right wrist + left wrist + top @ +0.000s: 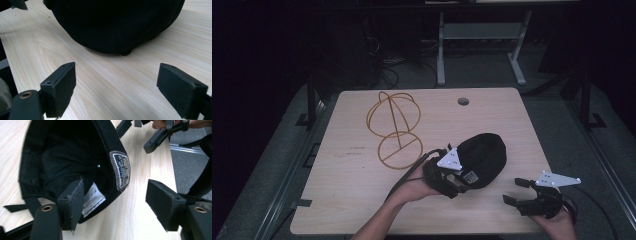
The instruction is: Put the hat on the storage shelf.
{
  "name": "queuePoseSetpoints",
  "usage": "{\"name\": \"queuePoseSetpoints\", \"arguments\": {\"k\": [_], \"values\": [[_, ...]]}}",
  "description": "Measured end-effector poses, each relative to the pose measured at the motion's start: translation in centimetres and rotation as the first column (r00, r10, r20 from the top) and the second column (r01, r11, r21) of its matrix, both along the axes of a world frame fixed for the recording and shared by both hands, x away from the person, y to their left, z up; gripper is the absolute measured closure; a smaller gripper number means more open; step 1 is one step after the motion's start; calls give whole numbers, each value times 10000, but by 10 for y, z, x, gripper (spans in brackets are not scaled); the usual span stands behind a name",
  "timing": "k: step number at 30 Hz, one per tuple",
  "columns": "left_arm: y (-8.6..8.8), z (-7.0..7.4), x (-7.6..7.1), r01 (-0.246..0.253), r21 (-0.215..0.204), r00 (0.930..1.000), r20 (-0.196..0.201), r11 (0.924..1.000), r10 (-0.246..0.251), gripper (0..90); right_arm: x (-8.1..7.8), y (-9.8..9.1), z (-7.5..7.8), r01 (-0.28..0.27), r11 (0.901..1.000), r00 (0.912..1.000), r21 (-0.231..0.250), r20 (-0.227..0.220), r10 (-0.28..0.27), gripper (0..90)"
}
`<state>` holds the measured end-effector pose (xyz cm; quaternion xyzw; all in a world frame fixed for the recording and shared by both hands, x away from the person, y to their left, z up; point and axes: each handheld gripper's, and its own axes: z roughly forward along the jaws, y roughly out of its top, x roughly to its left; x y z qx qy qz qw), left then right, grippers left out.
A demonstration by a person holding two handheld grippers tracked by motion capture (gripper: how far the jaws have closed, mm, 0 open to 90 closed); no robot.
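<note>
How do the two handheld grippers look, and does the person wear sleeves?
Both the left gripper and the right gripper are black, each with two blocky black jaws faced with dark pads. A brass-coloured ring sits at a jaw's base. Each carries a pale grey three-cornered plate on top and trails a black cable. The forearm is bare, with no sleeve in view.

cap point(482, 152) right of wire stand point(393, 127)
</note>
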<state>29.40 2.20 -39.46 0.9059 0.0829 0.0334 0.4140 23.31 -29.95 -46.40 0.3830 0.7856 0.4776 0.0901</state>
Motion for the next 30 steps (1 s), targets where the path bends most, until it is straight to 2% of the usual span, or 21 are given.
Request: {"name": "queuePoseSetpoints", "arguments": {"k": [4, 9, 14, 17, 28, 30], "values": [[-6, -3, 3, 105, 10, 9999, -121, 9999, -104, 362, 0, 0, -1, -46, 10000, 10000, -46, 9, 46, 153], [-10, -4, 4, 188, 213, 9998, -6, 9996, -188, 438, 1, 0, -1, -37, 10000, 10000, -2, -17, 37, 152], [-13, -8, 9, 183, 374, 9994, -291, 9991, -172, 482, 2, 2, -2, -102, 9999, 9999, -34, -41, 101, 152], [-14, -9, 10, 209, 414, 9993, -327, 9989, -196, 497, 2, 3, -2, -145, 9999, 9999, -76, -10, 145, 152], [-23, 0, 9, 673, 578, 9976, -191, 9961, -662, 701, 3, 7, -4, -325, 9994, 9994, -124, -103, 324, 153], [-24, 3, 8, 751, 610, 9971, -182, 9953, -741, 715, 3, 7, -4, -322, 9994, 9994, -110, -102, 321, 153]]}}
